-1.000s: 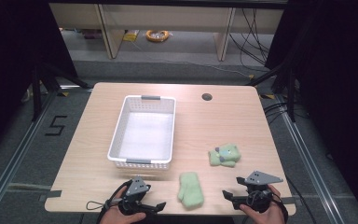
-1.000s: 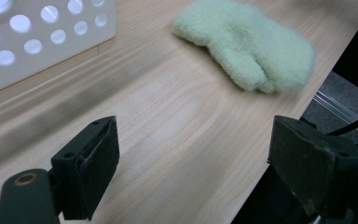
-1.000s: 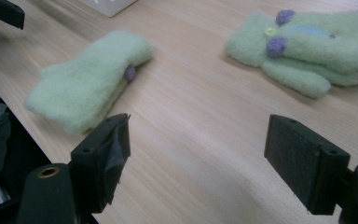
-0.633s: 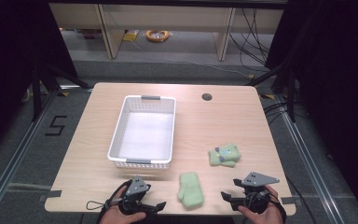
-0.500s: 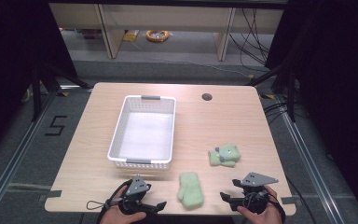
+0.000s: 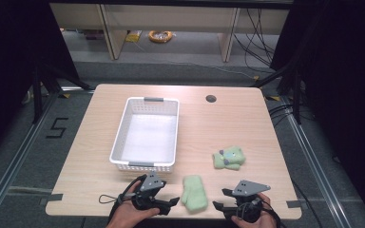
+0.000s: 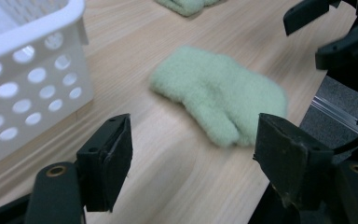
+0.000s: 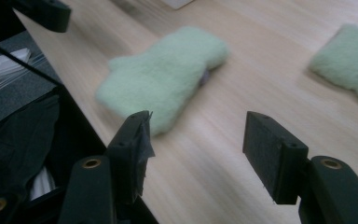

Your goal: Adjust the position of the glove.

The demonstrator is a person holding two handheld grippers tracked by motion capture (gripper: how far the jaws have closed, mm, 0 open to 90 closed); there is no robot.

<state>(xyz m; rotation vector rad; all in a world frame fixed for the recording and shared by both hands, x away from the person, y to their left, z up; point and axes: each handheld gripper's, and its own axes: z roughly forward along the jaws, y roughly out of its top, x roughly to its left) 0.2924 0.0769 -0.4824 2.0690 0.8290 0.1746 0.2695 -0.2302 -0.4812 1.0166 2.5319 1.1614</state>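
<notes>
High view: both claws (image 6: 171, 203) (image 6: 220, 199) closing yet empty, flanking green mitten (image 6: 194, 192)

High overhead, two close views sharing mitten (image 6: 193, 192).

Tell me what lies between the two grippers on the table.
In the high view, one green mitten lies flat between the left gripper and the right gripper, touching neither.

A black figure 5 (image 6: 58, 128) stands on the grey floor (left of the table (image 6: 247, 123)).
</notes>
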